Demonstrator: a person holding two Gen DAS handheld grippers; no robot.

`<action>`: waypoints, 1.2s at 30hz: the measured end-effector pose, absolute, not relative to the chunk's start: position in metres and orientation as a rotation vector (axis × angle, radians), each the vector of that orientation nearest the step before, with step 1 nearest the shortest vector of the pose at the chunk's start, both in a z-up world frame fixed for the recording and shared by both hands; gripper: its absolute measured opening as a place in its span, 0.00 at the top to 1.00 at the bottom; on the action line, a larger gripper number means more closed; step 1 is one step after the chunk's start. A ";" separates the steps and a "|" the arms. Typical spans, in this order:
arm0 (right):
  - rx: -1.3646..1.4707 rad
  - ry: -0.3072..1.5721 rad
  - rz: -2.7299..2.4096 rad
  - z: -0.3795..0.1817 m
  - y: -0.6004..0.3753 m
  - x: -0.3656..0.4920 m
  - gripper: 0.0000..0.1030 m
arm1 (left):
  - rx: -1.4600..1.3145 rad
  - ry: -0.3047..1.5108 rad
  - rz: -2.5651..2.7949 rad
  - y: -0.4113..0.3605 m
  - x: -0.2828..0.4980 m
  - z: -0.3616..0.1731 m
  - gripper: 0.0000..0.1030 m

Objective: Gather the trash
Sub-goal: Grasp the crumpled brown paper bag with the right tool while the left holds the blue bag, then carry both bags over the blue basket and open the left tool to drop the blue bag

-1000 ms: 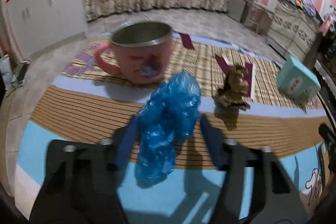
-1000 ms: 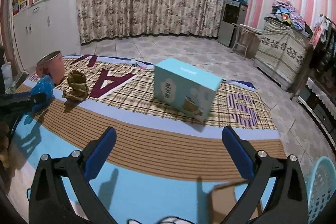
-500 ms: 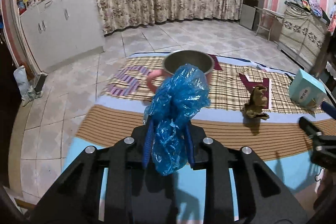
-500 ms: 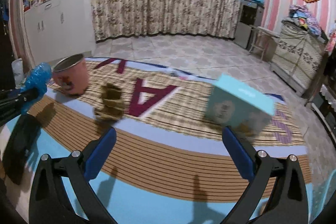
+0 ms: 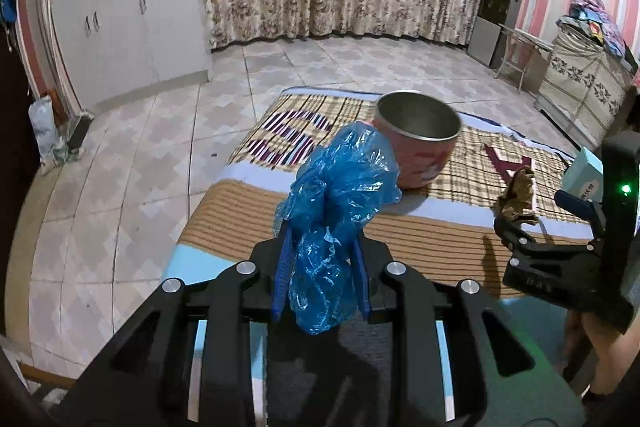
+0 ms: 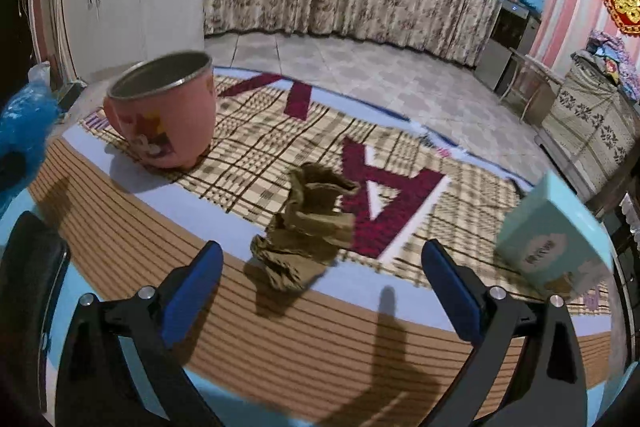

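A low table covered by a printed cloth [image 6: 280,339] carries the things; the cloth has a light-blue border, a brown striped band and a beige plaid centre with large dark-red letters. 3 things lie directly on it. A pink mug [image 6: 168,115] with a steel rim and inside stands upright on the plaid near the left edge. A crumpled brown paper scrap [image 6: 308,227] sits near the middle, where the plaid meets the pale band. A light-blue carton [image 6: 554,239] rests close to the right edge. The table stands on a pale tiled floor [image 5: 120,167], which runs to the curtained wall.
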State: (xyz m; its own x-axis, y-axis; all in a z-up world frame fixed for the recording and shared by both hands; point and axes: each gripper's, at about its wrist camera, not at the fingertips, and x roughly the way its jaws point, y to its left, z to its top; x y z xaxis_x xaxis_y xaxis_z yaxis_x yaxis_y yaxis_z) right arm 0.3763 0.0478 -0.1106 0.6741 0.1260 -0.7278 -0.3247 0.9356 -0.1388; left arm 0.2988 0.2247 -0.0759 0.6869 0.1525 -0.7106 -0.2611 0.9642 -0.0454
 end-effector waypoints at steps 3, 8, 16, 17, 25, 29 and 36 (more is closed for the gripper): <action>-0.259 0.843 0.280 -0.119 0.049 0.382 0.30 | -0.167 0.779 0.241 0.230 0.297 -0.077 0.75; -0.258 0.839 0.309 -0.115 0.042 0.378 0.54 | -0.169 0.767 0.240 0.226 0.298 -0.074 0.75; -0.258 0.776 0.289 -0.087 0.006 0.358 0.55 | -0.139 0.745 0.211 0.207 0.298 -0.063 0.75; -0.256 0.765 0.283 -0.081 -0.002 0.353 0.55 | -0.139 0.742 0.205 0.206 0.297 -0.062 0.75; -0.212 0.696 0.175 -0.033 -0.094 0.311 0.55 | -0.109 0.719 0.144 0.167 0.294 -0.049 0.75; -0.193 0.686 0.121 -0.018 -0.139 0.292 0.55 | -0.092 0.712 0.110 0.146 0.290 -0.044 0.75; -0.195 0.680 0.042 -0.007 -0.205 0.254 0.55 | -0.041 0.701 0.044 0.092 0.274 -0.035 0.75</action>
